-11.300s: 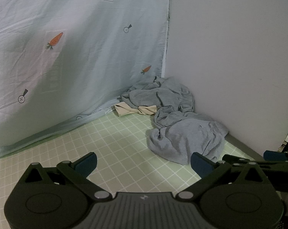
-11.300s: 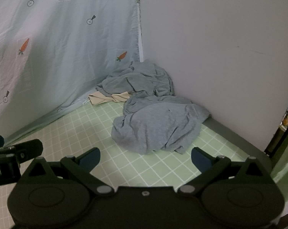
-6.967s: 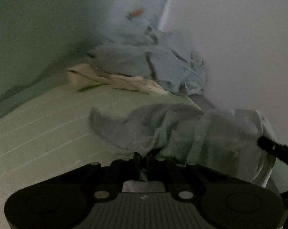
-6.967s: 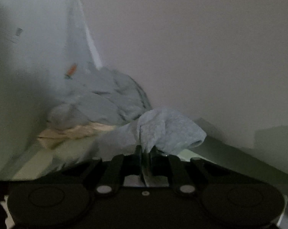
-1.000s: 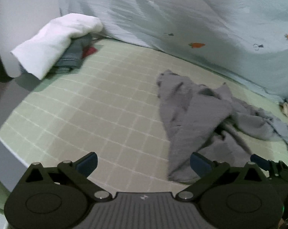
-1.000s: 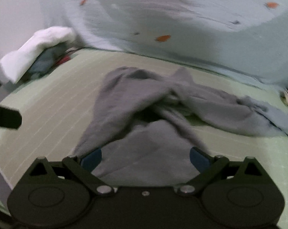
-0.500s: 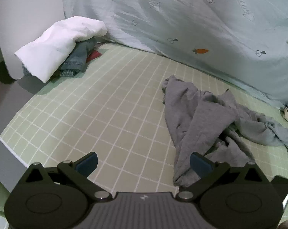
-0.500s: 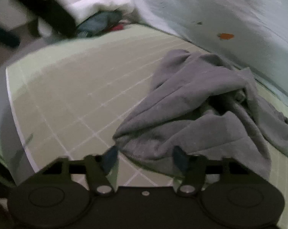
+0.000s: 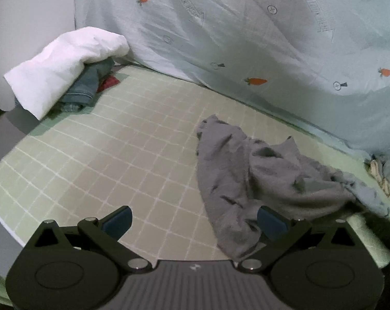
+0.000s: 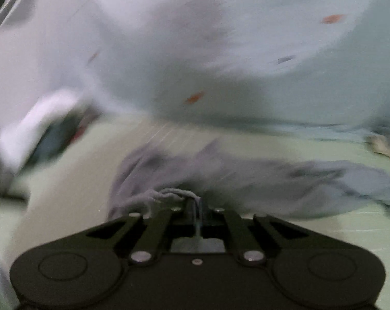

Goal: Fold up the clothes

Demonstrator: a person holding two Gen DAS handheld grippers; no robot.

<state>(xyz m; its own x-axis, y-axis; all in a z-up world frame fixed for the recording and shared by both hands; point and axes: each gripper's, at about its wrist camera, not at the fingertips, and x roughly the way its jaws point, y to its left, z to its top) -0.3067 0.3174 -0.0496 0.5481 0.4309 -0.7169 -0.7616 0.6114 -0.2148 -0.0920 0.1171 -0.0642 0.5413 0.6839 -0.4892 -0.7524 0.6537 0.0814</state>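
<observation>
Bed: green checked mattress (image 9: 112,160), carrot-print sheet (image 9: 246,38) behind.
Grey garment (image 9: 236,178): crumpled mid-mattress.
Right gripper (image 10: 195,206): just closed, clenched on the garment's hem.
Left gripper (image 9: 195,219): released, empty, beside the garment.

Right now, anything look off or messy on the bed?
Nothing damaged or spilled. The grey shirt lies crumpled and twisted on the green checked sheet, not yet flat. The right tool is shut on its edge; the left tool is open. Unfolded clothes are heaped under a white pillow in the corner.
</observation>
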